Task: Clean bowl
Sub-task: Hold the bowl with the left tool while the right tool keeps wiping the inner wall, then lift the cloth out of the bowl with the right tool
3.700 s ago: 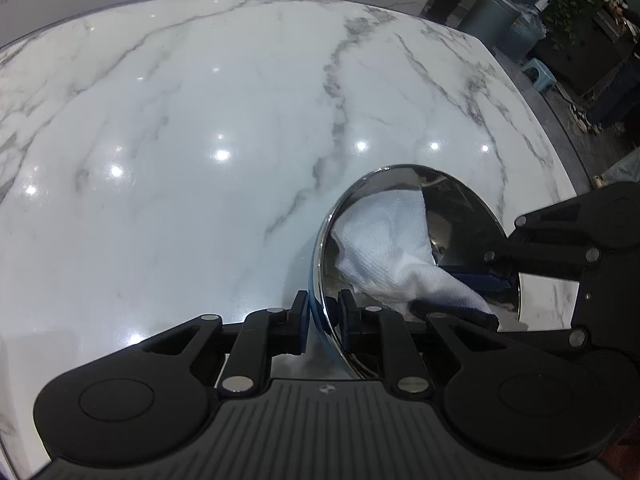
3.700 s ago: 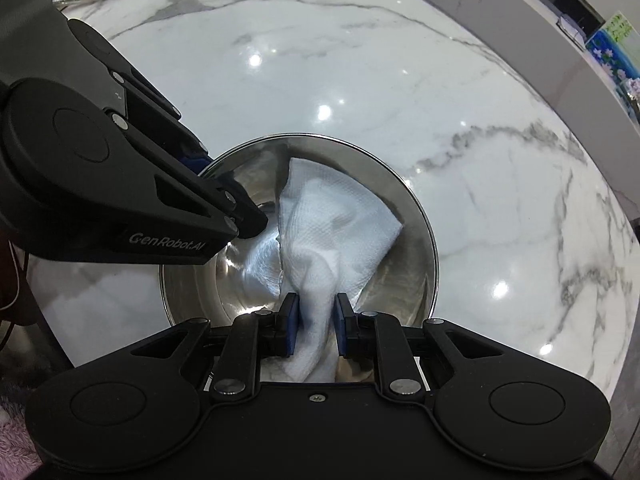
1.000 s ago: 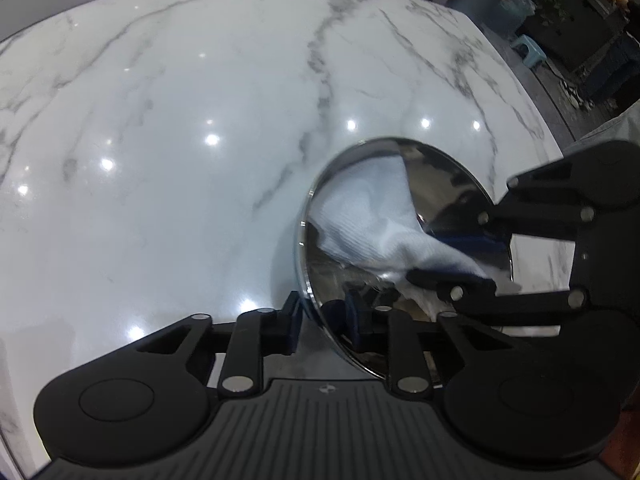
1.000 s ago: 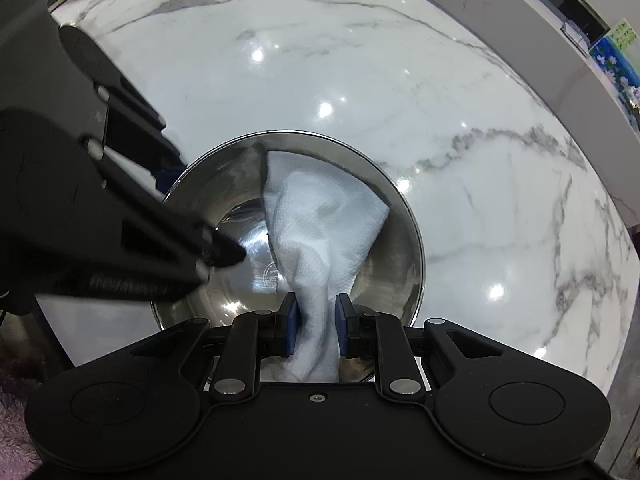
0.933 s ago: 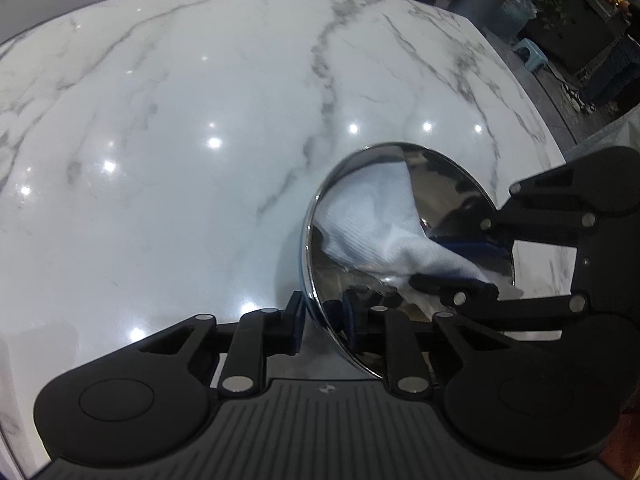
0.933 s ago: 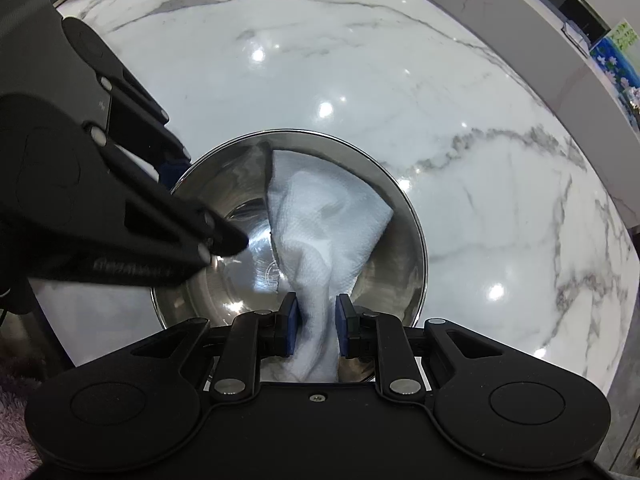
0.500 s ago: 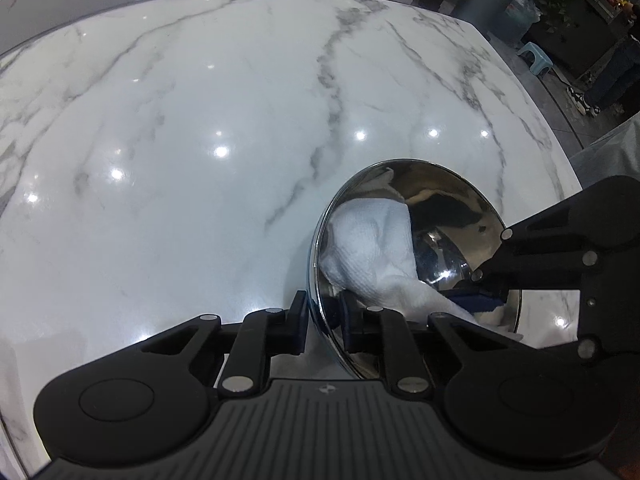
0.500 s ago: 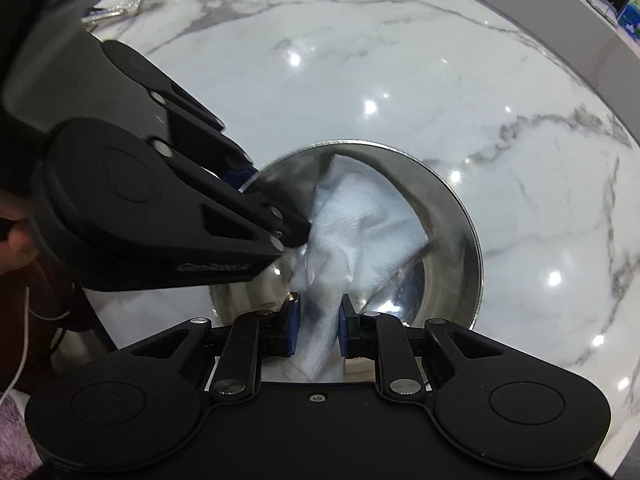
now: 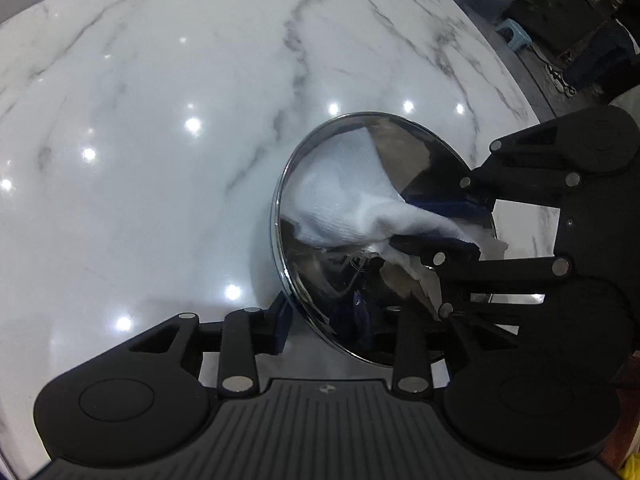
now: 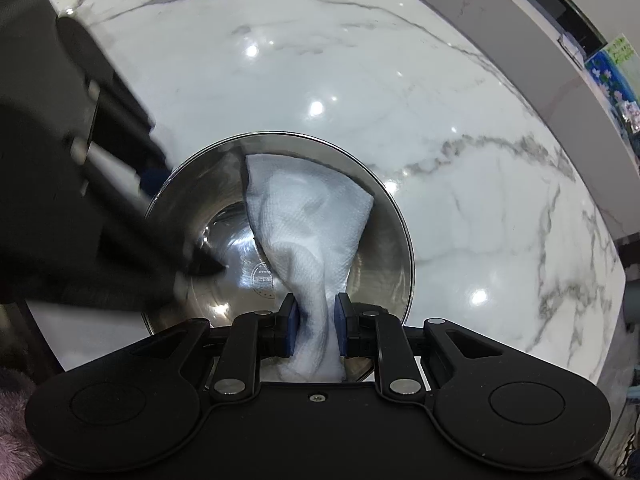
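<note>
Between the right gripper (image 10: 316, 322)'s blue pads a bunched white cloth (image 10: 316, 216) is pinched tight, its free end fanned out against the far inner wall of the steel bowl (image 10: 384, 204). The jaws are narrow, closed on the fabric. The left gripper (image 9: 326, 322) straddles the bowl's near rim, one finger outside and one inside; its jaws are opening, with the rim between them and the pads no longer pressing on it. The bowl itself rests on the white marble table (image 9: 160, 140), at the near right part of it in the left view.

By my reading, the wiping step is well under way or nearly over, since the bracing hand is letting the rim go. The next move likely calls for either a fresh hold on the rim so the cloth can sweep the rest of the wall, or lifting the cloth clear without dragging the loose bowl across the slick stone.

Both grippers point steeply downward, the right one above the bowl's near edge, the left coming in from the side.
</note>
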Action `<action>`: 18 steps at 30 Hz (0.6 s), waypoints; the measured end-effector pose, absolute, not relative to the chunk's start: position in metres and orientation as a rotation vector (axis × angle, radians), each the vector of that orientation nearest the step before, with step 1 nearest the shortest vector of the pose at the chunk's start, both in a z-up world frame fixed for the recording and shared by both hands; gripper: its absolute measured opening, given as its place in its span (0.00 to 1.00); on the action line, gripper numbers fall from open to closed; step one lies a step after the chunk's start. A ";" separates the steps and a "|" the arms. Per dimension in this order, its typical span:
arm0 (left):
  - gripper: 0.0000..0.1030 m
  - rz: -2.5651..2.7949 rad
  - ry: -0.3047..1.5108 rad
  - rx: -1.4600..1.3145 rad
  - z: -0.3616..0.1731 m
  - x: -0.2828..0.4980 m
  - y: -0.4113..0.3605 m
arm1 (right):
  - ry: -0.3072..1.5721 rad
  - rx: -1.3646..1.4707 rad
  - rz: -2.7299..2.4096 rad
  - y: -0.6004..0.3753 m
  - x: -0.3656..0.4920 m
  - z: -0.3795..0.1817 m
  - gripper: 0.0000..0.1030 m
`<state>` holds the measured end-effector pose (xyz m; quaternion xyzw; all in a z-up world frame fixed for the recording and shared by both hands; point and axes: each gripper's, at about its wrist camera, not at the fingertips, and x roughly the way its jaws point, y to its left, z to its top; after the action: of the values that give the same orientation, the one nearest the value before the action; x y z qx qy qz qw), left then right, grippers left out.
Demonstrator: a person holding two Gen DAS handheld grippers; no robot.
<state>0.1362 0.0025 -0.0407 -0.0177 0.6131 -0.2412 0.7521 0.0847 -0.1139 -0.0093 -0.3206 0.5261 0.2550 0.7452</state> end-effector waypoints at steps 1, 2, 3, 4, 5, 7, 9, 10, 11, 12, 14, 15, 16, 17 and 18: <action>0.29 -0.524 1.337 -0.038 -0.040 0.136 0.003 | 1.152 -0.700 0.559 -0.114 0.085 -0.009 0.16; 0.26 -0.520 1.333 -0.040 -0.040 0.136 0.003 | 1.154 -0.693 0.558 -0.115 0.086 -0.008 0.16; 0.23 -0.510 1.323 -0.044 -0.039 0.137 0.005 | 1.156 -0.688 0.557 -0.115 0.086 -0.008 0.16; 0.21 -0.500 1.313 -0.047 -0.038 0.137 0.007 | 1.158 -0.687 0.557 -0.115 0.086 -0.009 0.16; 0.19 -0.489 1.301 -0.043 -0.037 0.138 0.008 | 1.162 -0.683 0.558 -0.115 0.086 -0.009 0.16; 0.15 -0.465 1.276 -0.036 -0.035 0.139 0.009 | 1.181 -0.654 0.572 -0.116 0.086 -0.009 0.16; 0.13 -0.442 1.252 -0.029 -0.033 0.140 0.011 | 1.218 -0.583 0.620 -0.118 0.087 -0.007 0.16; 0.12 -0.432 1.242 -0.026 -0.032 0.141 0.011 | 1.230 -0.552 0.647 -0.118 0.087 -0.006 0.16; 0.12 -0.428 1.237 -0.022 -0.032 0.141 0.011 | 1.244 -0.512 0.686 -0.118 0.086 -0.006 0.17; 0.12 -0.428 1.236 -0.019 -0.032 0.141 0.011 | 1.247 -0.503 0.698 -0.117 0.086 -0.006 0.17; 0.12 -0.427 1.234 -0.014 -0.031 0.141 0.010 | 1.242 -0.520 0.704 -0.114 0.085 -0.008 0.16; 0.12 -0.429 1.233 -0.012 -0.031 0.141 0.011 | 1.236 -0.533 0.703 -0.112 0.085 -0.009 0.16; 0.12 -0.430 1.233 -0.014 -0.031 0.141 0.011 | 1.227 -0.547 0.693 -0.111 0.085 -0.009 0.15; 0.12 -0.430 1.234 -0.016 -0.031 0.141 0.012 | 1.205 -0.578 0.666 -0.110 0.084 -0.010 0.14; 0.12 -0.431 1.234 -0.018 -0.031 0.141 0.012 | 1.184 -0.610 0.640 -0.109 0.084 -0.011 0.14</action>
<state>0.1412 0.0123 -0.0314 -0.0085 0.5739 -0.2005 0.7939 0.0840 -0.1088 -0.0110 -0.2778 0.5395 0.2917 0.7393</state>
